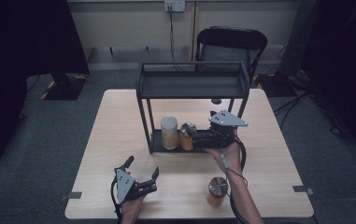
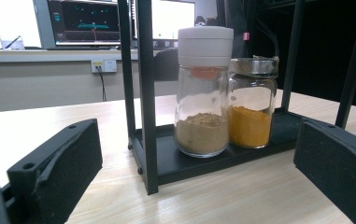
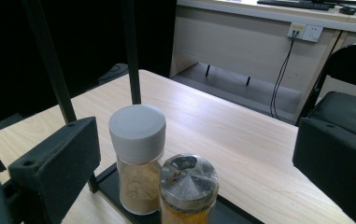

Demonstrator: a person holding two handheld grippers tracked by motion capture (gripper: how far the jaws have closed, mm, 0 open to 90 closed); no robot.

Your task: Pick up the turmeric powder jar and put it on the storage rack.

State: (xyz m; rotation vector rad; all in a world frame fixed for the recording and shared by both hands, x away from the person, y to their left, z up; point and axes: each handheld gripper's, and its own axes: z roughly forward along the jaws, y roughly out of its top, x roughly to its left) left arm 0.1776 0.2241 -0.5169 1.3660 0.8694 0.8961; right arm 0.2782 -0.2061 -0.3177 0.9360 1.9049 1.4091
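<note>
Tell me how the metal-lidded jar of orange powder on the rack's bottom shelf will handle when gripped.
The orange powder jar looks like smooth glass, so probably slippery and breakable. About half full, it likely feels bottom-heavy and stable. It stands against the white-capped jar, so a push may nudge that too.

The high view looks forward and down from above the person's side of the counter (image 1: 119,116), taking in its whole top. The left hand-held gripper (image 1: 140,173) carries a camera set low over the counter, facing the black rack (image 2: 143,116) nearly level and from close by. The right hand-held gripper (image 1: 199,137) carries one tilted down at the rack's lower shelf from very near. All three share the white-capped jar (image 1: 169,133) and the metal-lidded jar (image 1: 187,136).
</note>
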